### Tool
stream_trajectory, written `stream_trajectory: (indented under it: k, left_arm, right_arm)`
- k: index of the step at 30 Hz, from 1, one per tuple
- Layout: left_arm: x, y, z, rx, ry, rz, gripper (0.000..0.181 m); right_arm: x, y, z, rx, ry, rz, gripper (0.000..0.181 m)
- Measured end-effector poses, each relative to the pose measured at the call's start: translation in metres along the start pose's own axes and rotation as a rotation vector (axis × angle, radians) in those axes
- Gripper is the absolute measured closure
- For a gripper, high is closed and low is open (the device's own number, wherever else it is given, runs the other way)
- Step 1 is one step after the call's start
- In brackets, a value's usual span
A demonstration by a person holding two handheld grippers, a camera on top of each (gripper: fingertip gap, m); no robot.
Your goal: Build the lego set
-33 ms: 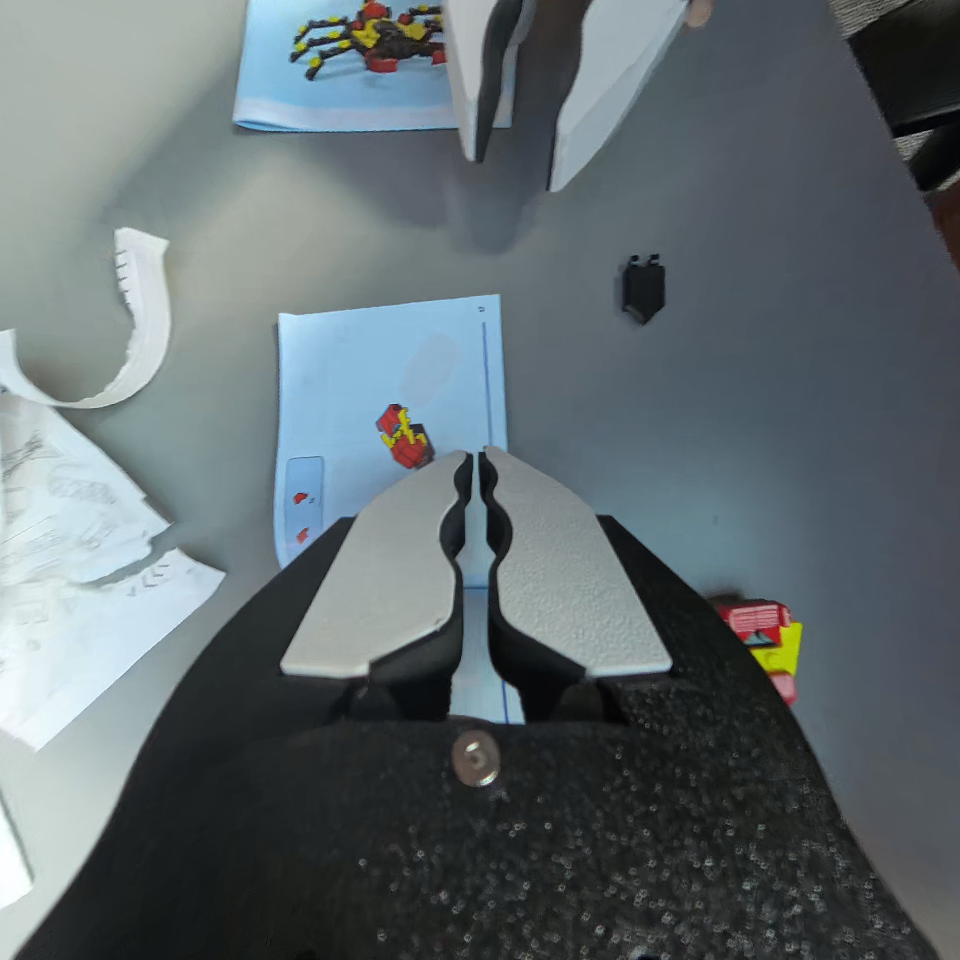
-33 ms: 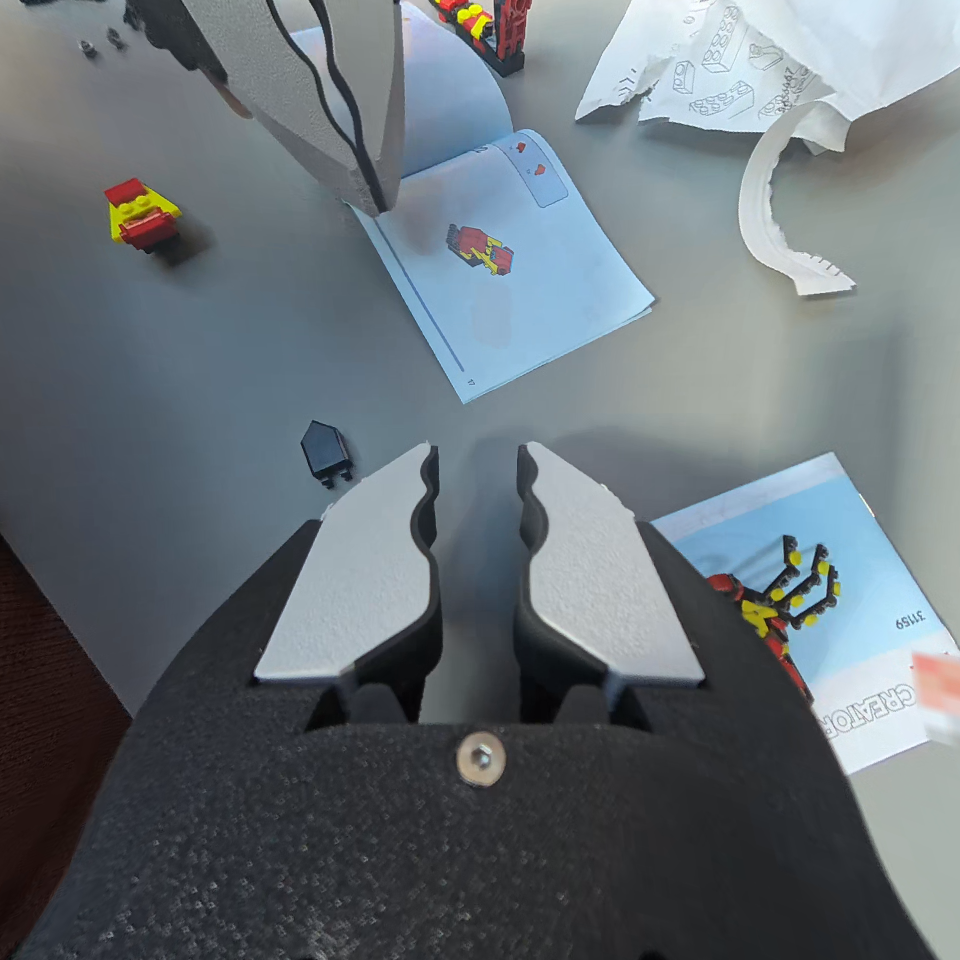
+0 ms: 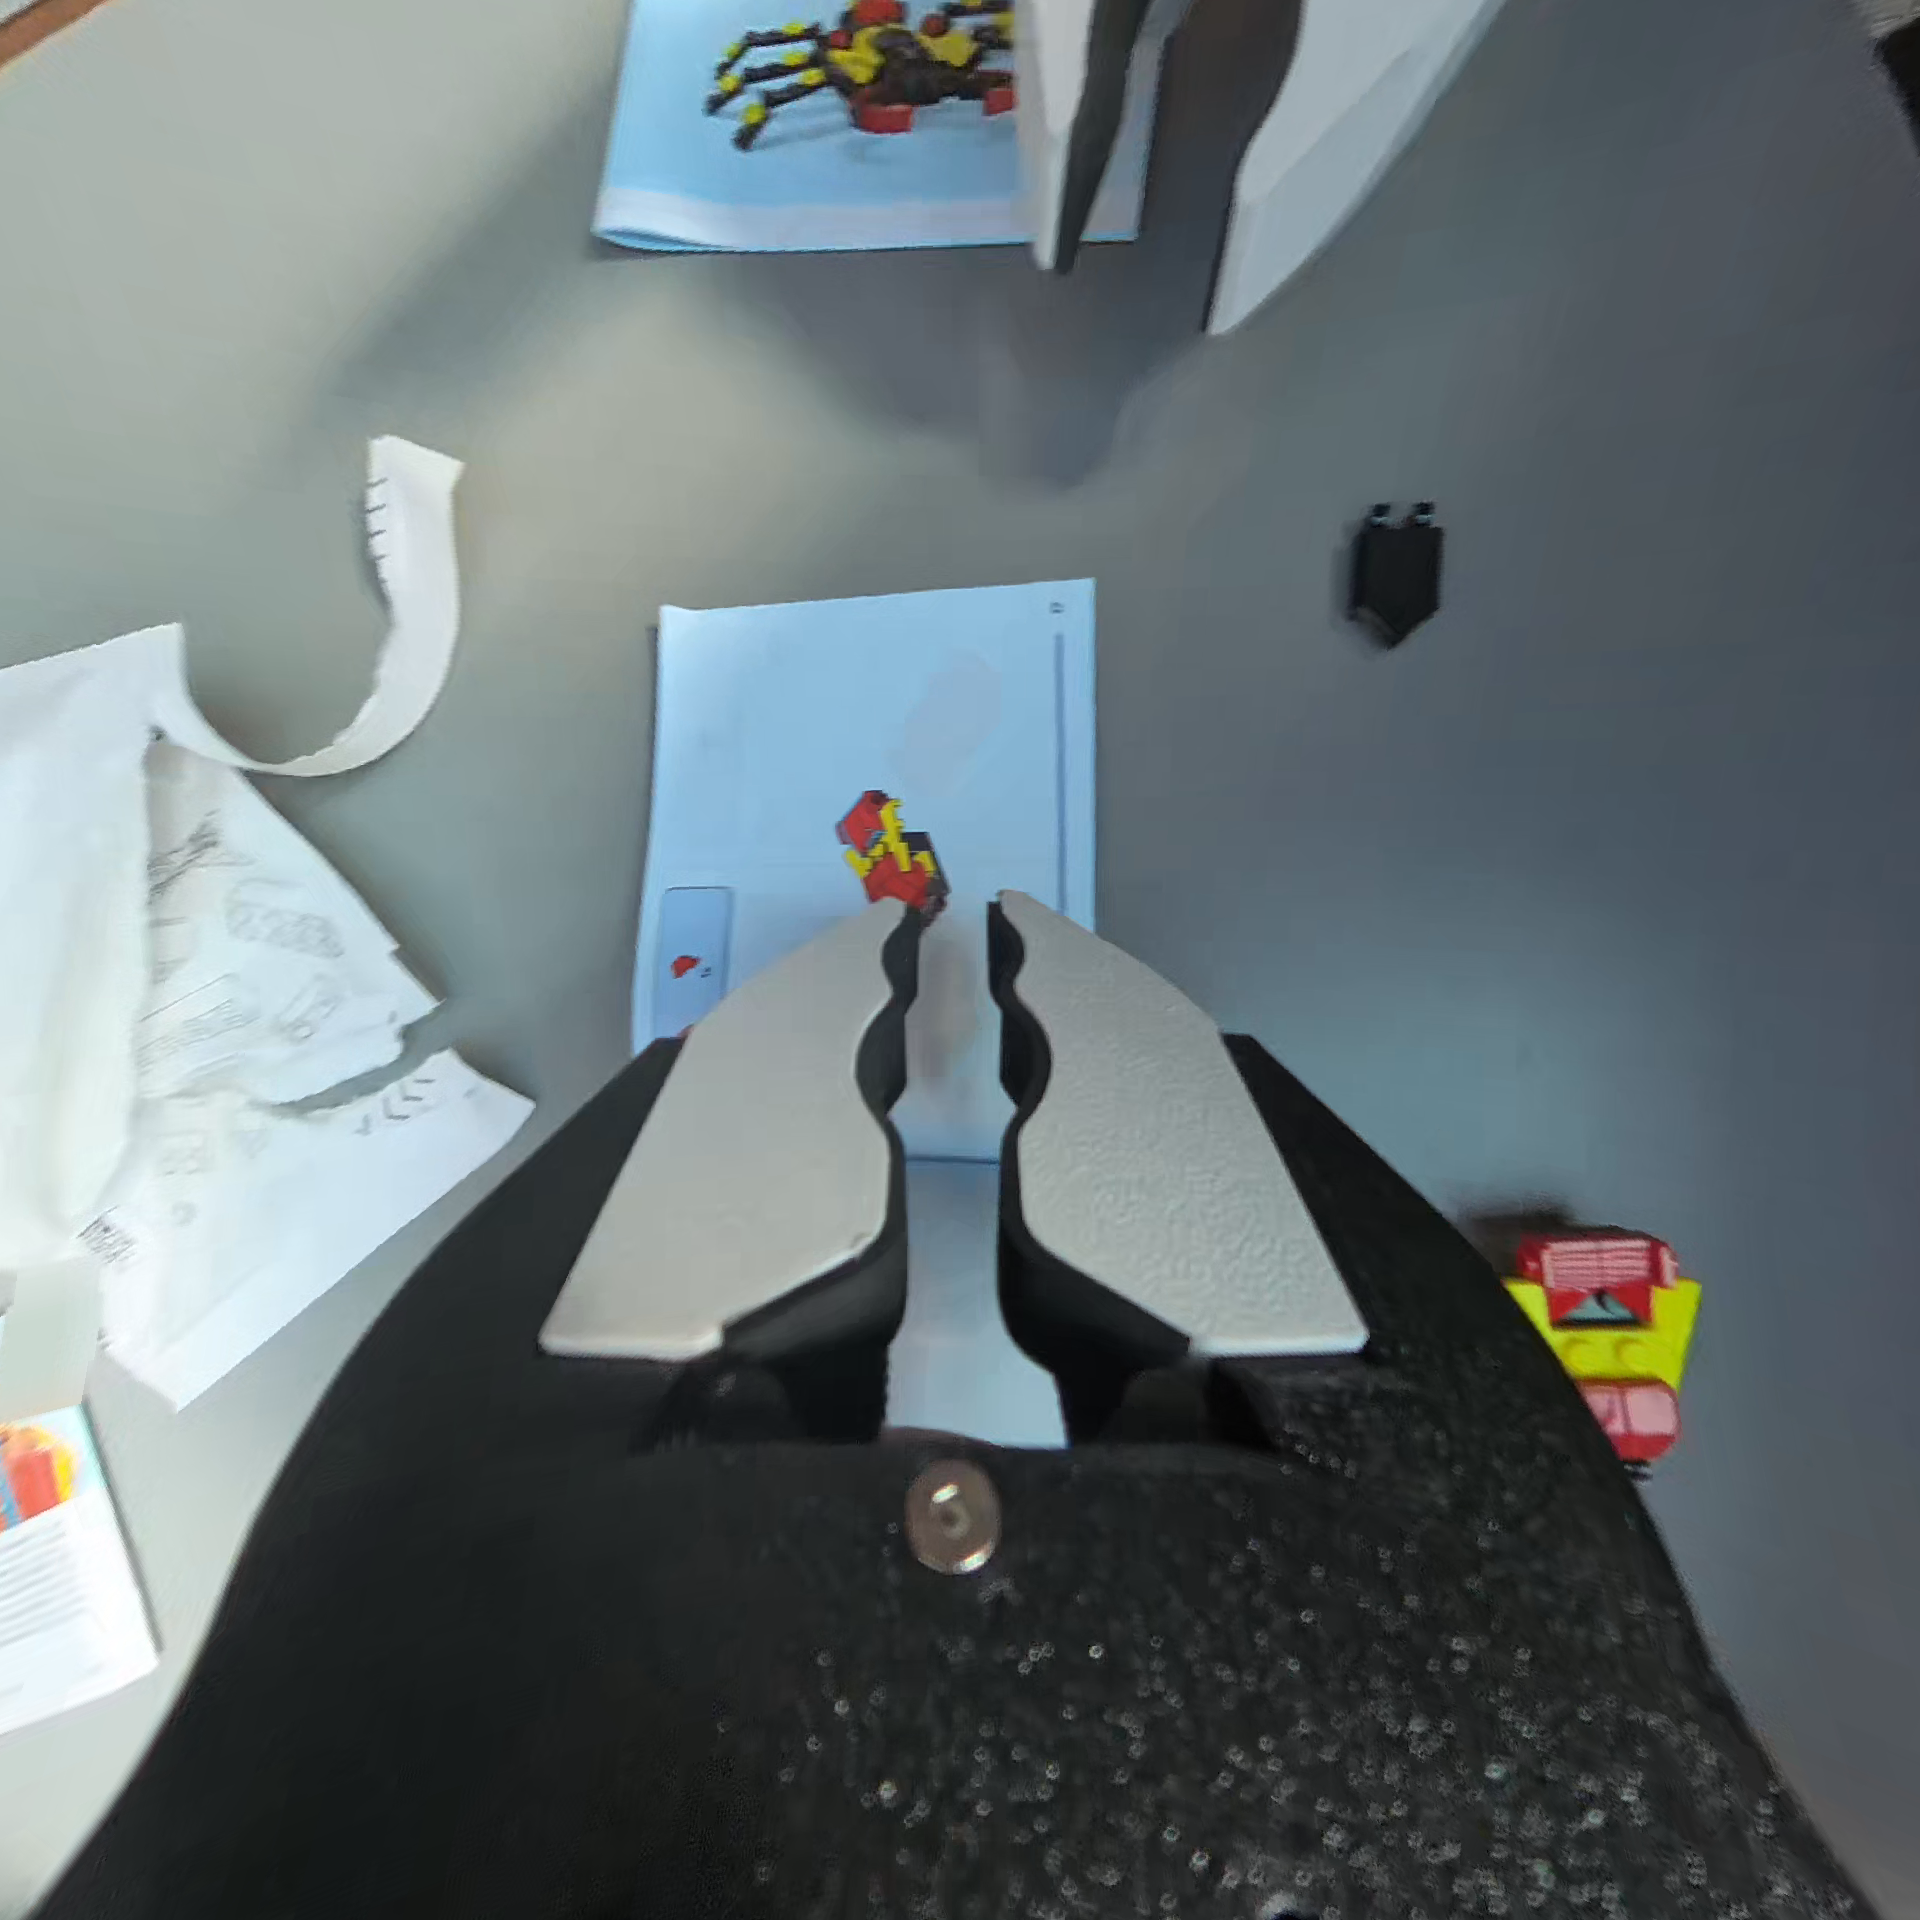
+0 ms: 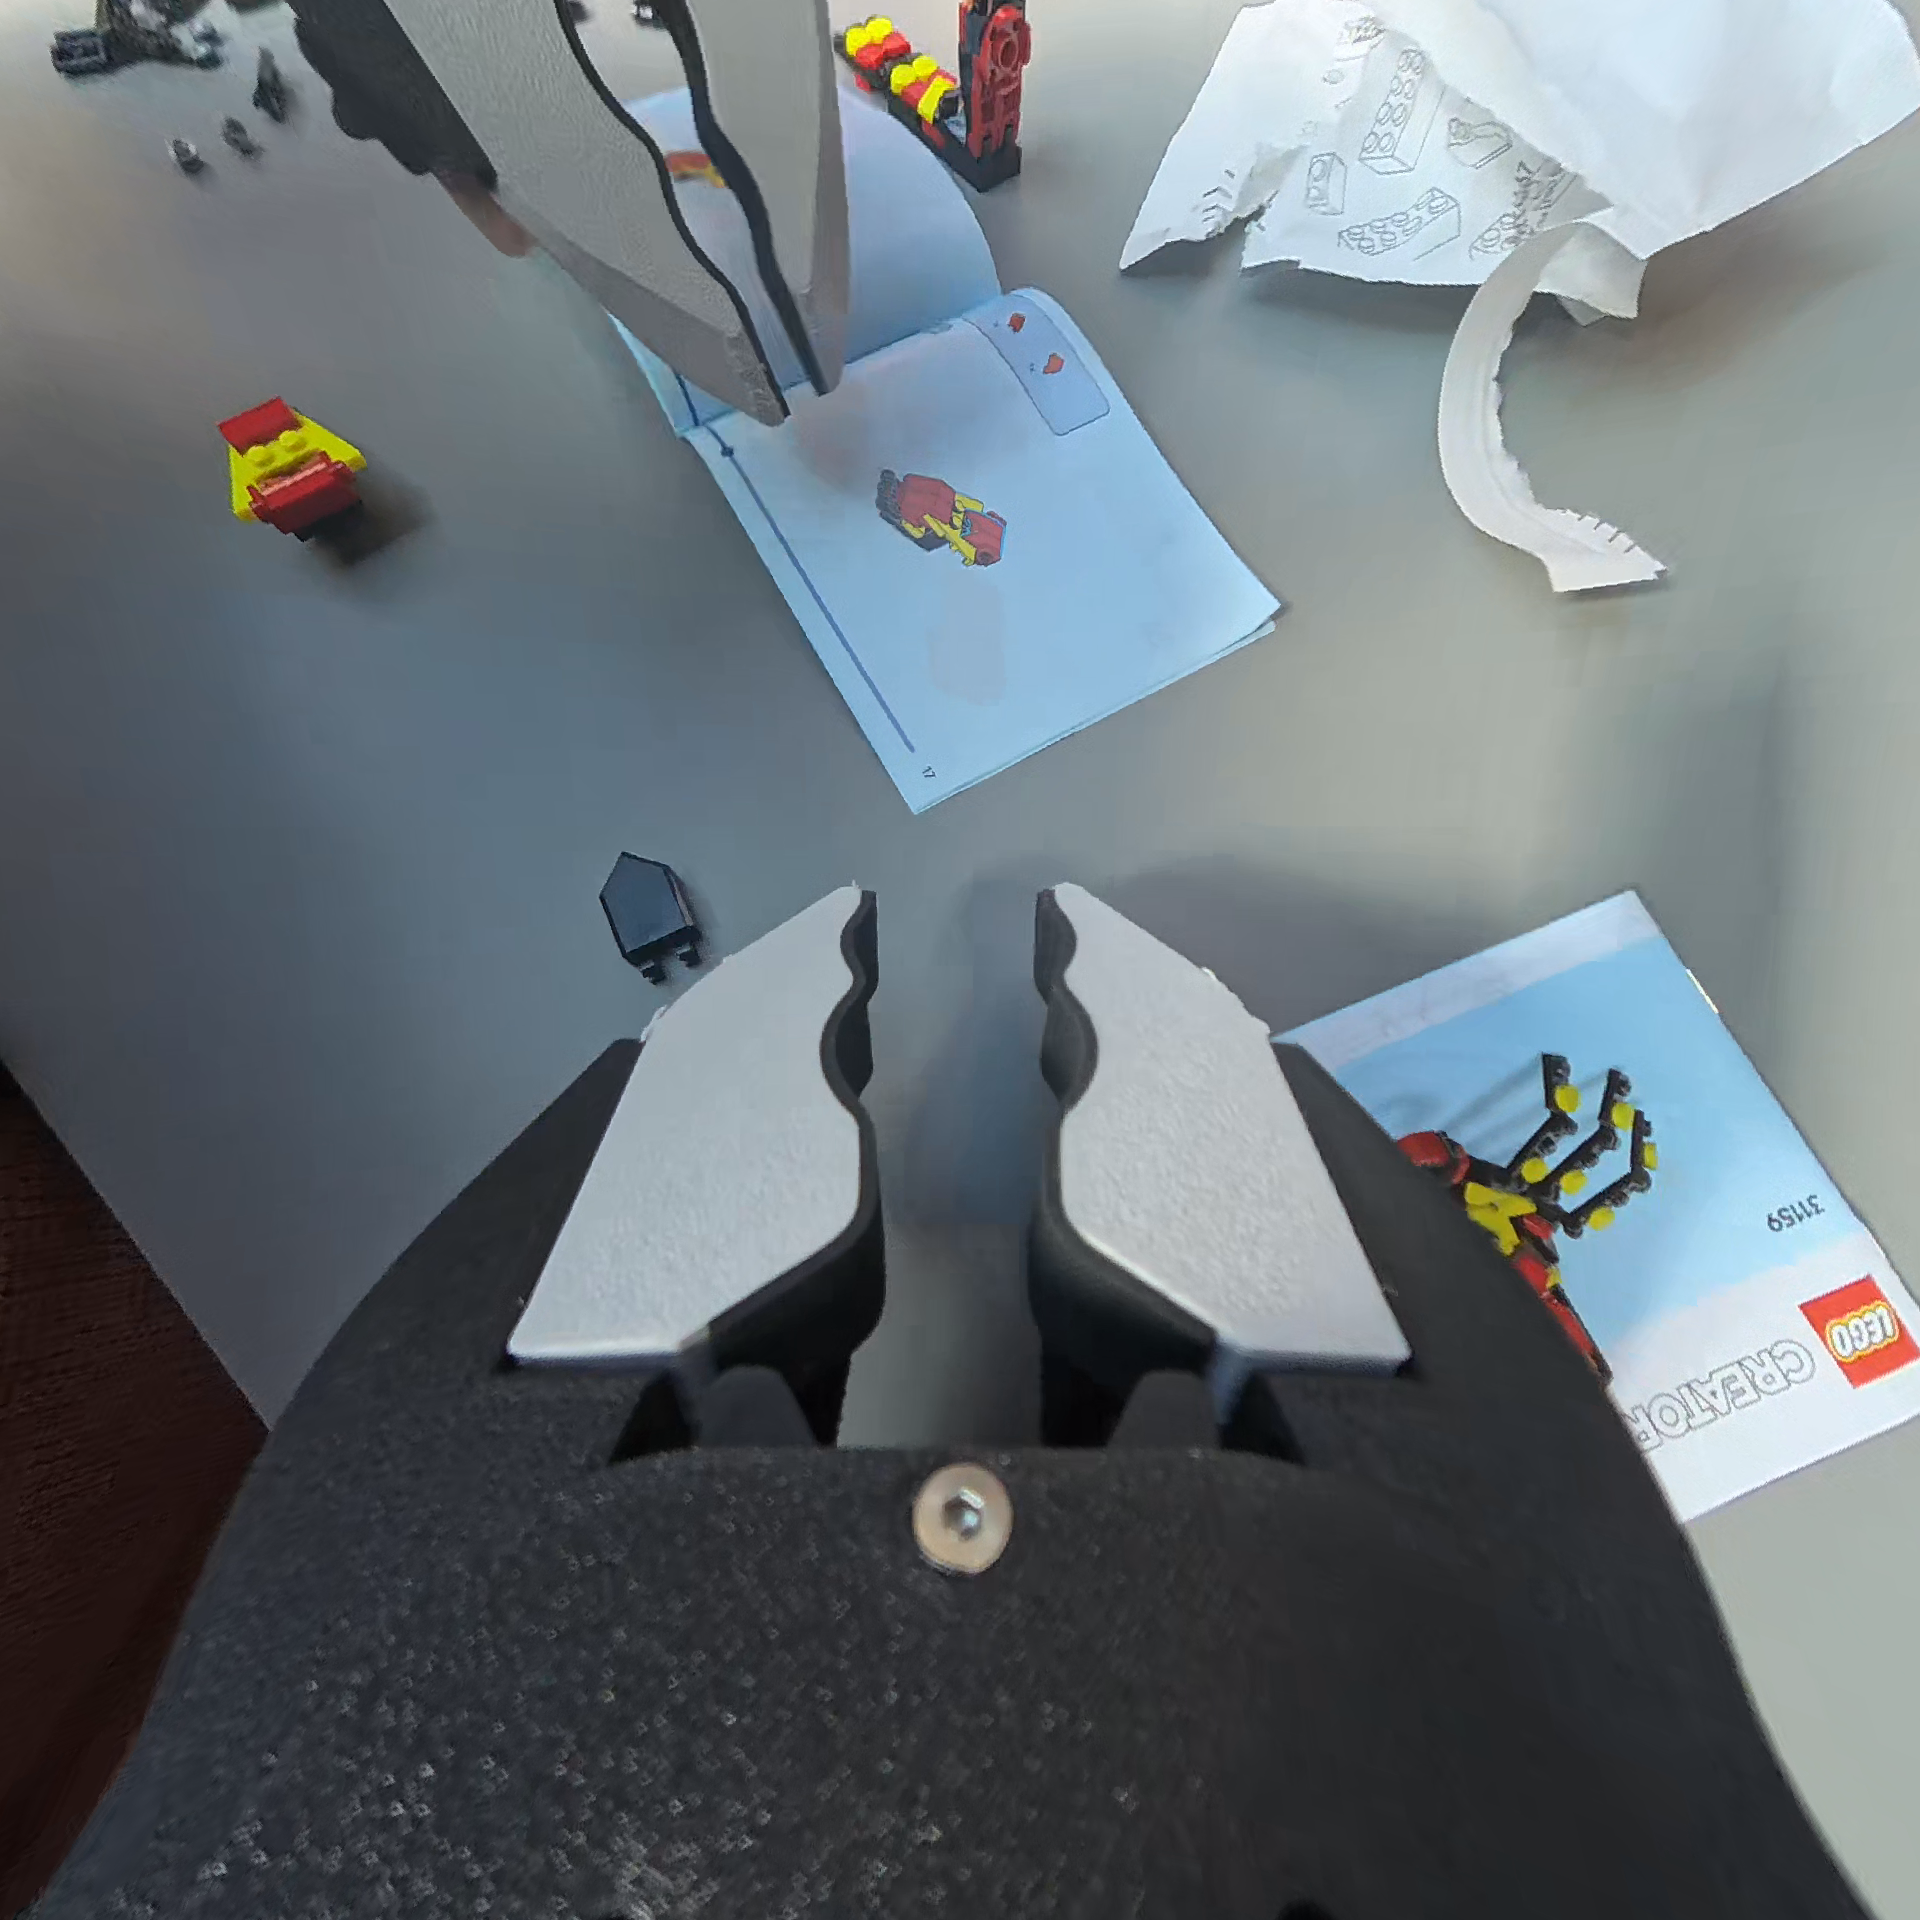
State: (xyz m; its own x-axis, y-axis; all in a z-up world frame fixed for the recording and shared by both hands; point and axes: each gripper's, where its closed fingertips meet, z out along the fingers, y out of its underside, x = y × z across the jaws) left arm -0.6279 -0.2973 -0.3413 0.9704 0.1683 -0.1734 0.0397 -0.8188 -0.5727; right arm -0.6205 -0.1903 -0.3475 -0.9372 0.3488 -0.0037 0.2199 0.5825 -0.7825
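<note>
Left gripper (image 3: 943,906) hovers over open instruction booklet (image 3: 790,727), fingers narrowly parted, empty. Right gripper (image 4: 954,896) above grey table (image 4: 416,727), fingers wider, empty, near black piece (image 4: 646,906). Red-yellow lego assembly (image 4: 289,470) sits apart.

Open instruction booklet (image 4: 997,561) is lying mid-table (image 4: 416,727); small brick assembly (image 4: 291,473) sitting to its left, lone wedge piece (image 4: 646,914) nearer, torn paper bag (image 4: 1507,156) lying far right.
</note>
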Motion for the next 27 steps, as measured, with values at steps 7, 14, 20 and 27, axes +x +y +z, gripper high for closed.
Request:
stream_trajectory:
  k: [7,14,20,27]
  left_arm:
    - [-0.016,-0.070,-0.088,0.810,-0.014,-0.414,0.152]
    - [-0.009,-0.046,-0.115,0.869,-0.324,-0.391,0.181]
    - [-0.012,-0.044,-0.066,0.432,-0.323,-0.122,0.173]
    - [-0.018,-0.010,0.013,-0.010,-0.076,-0.029,0.154]
  right_arm:
    - [0.000,-0.084,-0.099,0.779,-0.117,0.217,0.146]
    - [0.006,-0.051,-0.092,0.666,0.090,0.226,0.153]
    - [0.026,-0.046,-0.050,0.336,0.192,0.075,0.161]
    - [0.060,-0.042,0.043,-0.042,-0.041,0.023,0.172]
